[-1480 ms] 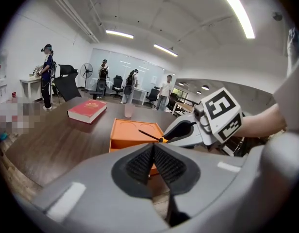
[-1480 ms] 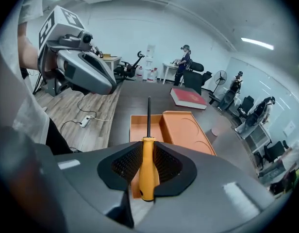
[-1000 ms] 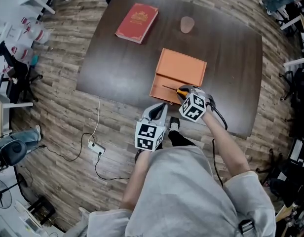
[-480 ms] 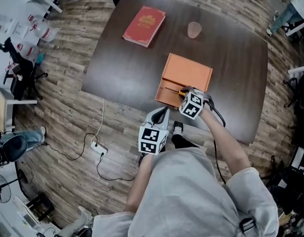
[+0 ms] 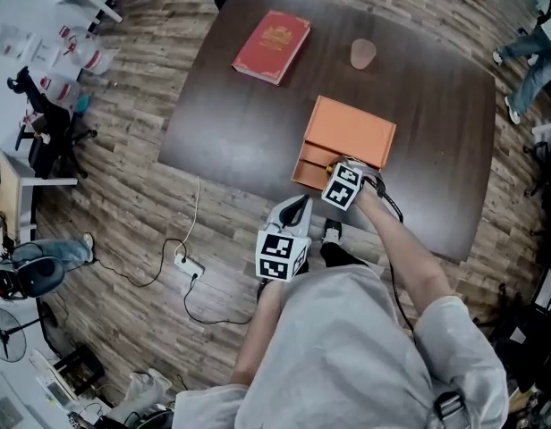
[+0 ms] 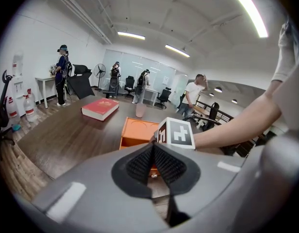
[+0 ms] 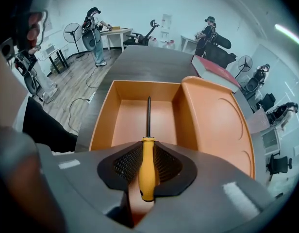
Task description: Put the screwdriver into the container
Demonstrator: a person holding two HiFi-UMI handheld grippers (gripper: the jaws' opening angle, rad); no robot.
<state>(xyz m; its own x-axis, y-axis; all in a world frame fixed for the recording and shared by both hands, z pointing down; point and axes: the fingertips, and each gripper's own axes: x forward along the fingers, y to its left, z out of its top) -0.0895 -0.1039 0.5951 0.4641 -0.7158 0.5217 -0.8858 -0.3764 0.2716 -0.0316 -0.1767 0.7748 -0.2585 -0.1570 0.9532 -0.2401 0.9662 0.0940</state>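
Observation:
My right gripper is shut on the yellow handle of the screwdriver. Its black shaft points forward over the open compartment of the orange container. The hinged lid lies flat to the right. In the head view the right gripper sits at the near edge of the container. My left gripper hangs off the table's near edge, apart from the container. Its jaws are shut with nothing between them.
The dark table also holds a red book at the far left and a small pink cup behind the container. A power strip with its cable lies on the wooden floor. People stand far off in the room.
My right gripper has moved forward with the screwdriver, from the container's near edge to over its open compartment. The left gripper has stayed in place.

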